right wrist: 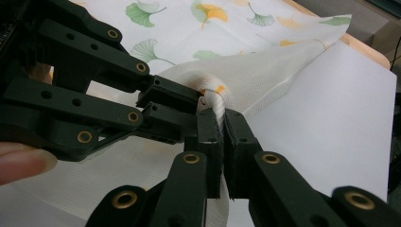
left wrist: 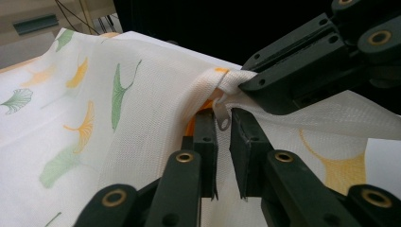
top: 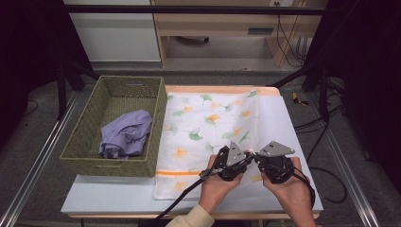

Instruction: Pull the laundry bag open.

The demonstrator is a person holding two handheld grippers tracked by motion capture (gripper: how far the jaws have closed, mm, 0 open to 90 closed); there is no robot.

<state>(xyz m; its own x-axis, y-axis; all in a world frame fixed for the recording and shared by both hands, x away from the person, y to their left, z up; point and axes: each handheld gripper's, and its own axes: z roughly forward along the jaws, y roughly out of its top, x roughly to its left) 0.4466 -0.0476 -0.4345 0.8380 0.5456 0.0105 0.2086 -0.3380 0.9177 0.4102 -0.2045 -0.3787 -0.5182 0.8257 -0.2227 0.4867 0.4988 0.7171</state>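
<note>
Both grippers are bunched together near the front right of the white tabletop, working on the white woven fabric cover printed with green and orange ginkgo leaves. It lies spread flat across the middle of the tabletop, just right of the basket, with an orange stripe near its front edge.

The right gripper has its jaws clamped on a rolled bit of the cover's hem. In the right gripper view you can see the white edge pinched tight between the two black pads, with the cloth lifted into a little ridge behind it.

The left gripper comes in right beside it. Its jaws are nearly closed, with only a narrow gap left, and the small white zipper pull tab hangs down into that gap. I can't tell for sure whether the pads are actually pressing on the tab or just sitting around it. There's a bit of orange showing through the opening in the hem just behind the tab.

In the high view the person's left hand and right hand come in from the bottom edge, each wrapped around its gripper, with the tips almost touching each other over the front right part of the cover.

Off to the left sits an olive-green woven rectangular basket with a crumpled lavender shirt lying in it.
</note>
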